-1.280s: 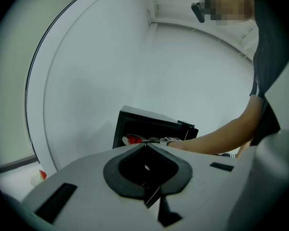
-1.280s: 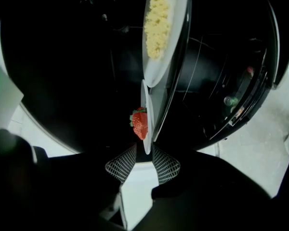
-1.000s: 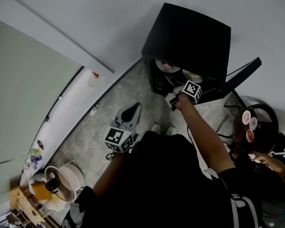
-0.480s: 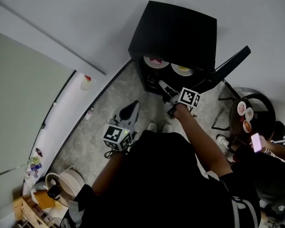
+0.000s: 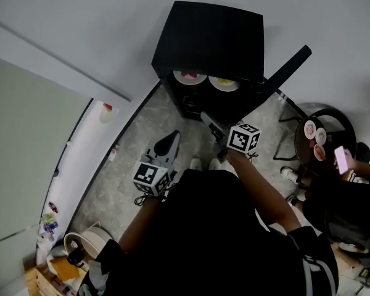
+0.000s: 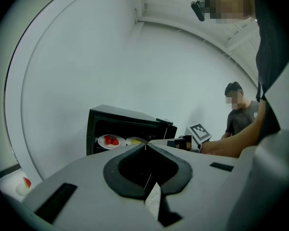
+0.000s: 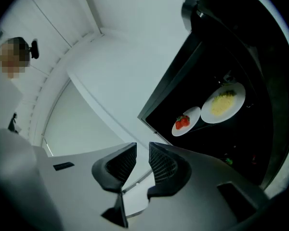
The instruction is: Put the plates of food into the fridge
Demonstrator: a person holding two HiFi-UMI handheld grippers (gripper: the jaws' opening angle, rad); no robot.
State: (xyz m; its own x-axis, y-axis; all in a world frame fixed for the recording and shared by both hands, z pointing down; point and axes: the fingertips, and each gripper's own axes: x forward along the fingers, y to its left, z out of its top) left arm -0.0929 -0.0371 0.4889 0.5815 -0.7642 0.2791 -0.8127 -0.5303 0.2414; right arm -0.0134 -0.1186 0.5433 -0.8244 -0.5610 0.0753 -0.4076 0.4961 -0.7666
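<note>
The black fridge point(image 5: 209, 42) stands open against the wall, its door point(image 5: 285, 68) swung out to the right. On its shelf sit two white plates: one with red food point(image 5: 188, 76) and one with yellow food point(image 5: 224, 82). My right gripper point(image 5: 206, 117) hovers just in front of the fridge opening, jaws slightly apart and empty; in its own view, both plates point(image 7: 186, 121) point(image 7: 222, 103) lie ahead of the right gripper point(image 7: 142, 148). Further back over the floor, my left gripper point(image 5: 168, 144) is shut on nothing, and its view shows the fridge point(image 6: 127, 121) ahead.
A small round dark table point(image 5: 341, 131) with several small plates stands at the right, beside a seated person holding a phone point(image 5: 342, 159). A white ledge with a cup point(image 5: 105, 111) runs along the left wall. A round white appliance point(image 5: 89, 239) sits at the lower left.
My right gripper has drawn back out of the fridge opening toward me, empty. The left gripper has barely moved.
</note>
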